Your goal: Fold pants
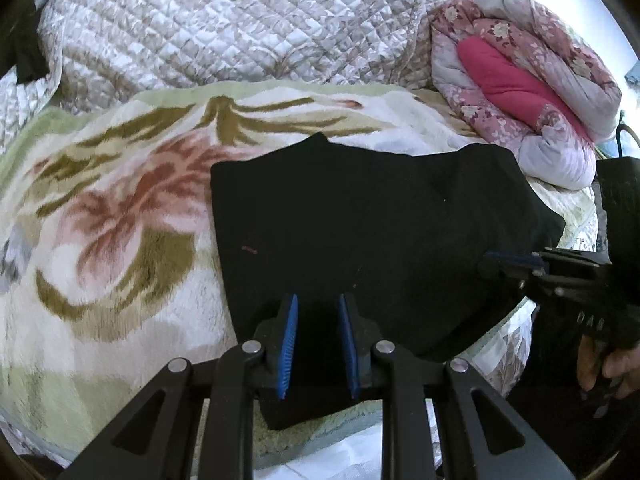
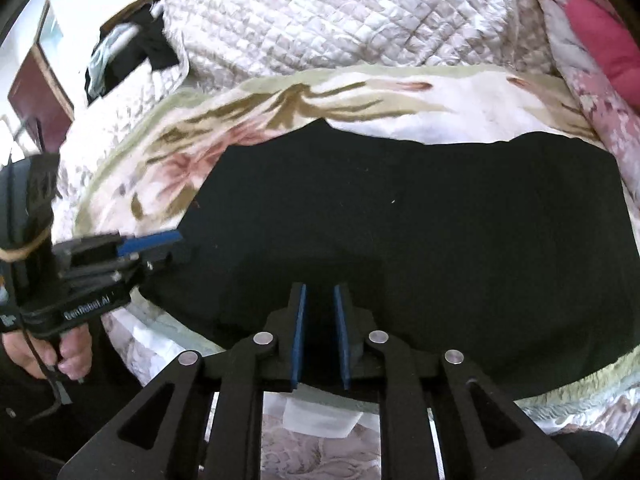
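Observation:
The black pants (image 1: 372, 232) lie folded in a flat block on a floral fleece blanket (image 1: 120, 216); they also fill the right wrist view (image 2: 420, 232). My left gripper (image 1: 317, 308) is open over the pants' near edge, nothing between its blue pads. It shows from the side in the right wrist view (image 2: 176, 240) at the pants' left edge. My right gripper (image 2: 320, 300) is open over the near edge of the pants, empty. It appears in the left wrist view (image 1: 492, 260) at the pants' right edge.
A quilted cream bedspread (image 1: 224, 24) is heaped behind the blanket. A rolled pink floral duvet (image 1: 520, 92) lies at the back right. Dark clothes (image 2: 132, 52) hang on a rail at the far left. The bed's front edge is just below the grippers.

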### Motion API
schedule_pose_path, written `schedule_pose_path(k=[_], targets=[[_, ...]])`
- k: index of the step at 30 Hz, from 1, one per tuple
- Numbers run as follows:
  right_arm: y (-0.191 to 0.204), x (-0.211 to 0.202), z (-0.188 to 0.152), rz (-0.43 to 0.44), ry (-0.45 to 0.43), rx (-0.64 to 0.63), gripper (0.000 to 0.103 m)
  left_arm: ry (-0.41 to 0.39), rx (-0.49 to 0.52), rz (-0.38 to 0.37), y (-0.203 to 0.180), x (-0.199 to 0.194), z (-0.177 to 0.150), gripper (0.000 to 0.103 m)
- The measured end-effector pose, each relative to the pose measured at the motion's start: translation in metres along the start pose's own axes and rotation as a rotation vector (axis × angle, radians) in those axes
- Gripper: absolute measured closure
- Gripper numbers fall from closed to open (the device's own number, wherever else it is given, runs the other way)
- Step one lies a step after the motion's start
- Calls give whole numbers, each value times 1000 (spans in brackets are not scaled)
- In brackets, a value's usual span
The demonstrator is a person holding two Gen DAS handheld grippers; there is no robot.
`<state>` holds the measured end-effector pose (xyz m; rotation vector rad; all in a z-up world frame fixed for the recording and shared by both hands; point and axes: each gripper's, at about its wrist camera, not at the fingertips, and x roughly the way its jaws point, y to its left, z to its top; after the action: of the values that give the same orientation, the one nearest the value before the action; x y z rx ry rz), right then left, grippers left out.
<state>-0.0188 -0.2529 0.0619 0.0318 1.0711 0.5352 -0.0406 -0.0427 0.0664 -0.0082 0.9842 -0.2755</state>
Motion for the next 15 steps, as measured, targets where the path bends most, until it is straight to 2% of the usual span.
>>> schedule_pose_path(k=[4,10,15], targets=[[1,4,-2,-17,7,-26,87,22,7,40,1,10,-1,80],[-4,2,0,-41,-8,-21,87,8,4,56,4,12,0,80],[-18,0,4,-132,-15,9,87,-1,-4,74,9,14,3,80]])
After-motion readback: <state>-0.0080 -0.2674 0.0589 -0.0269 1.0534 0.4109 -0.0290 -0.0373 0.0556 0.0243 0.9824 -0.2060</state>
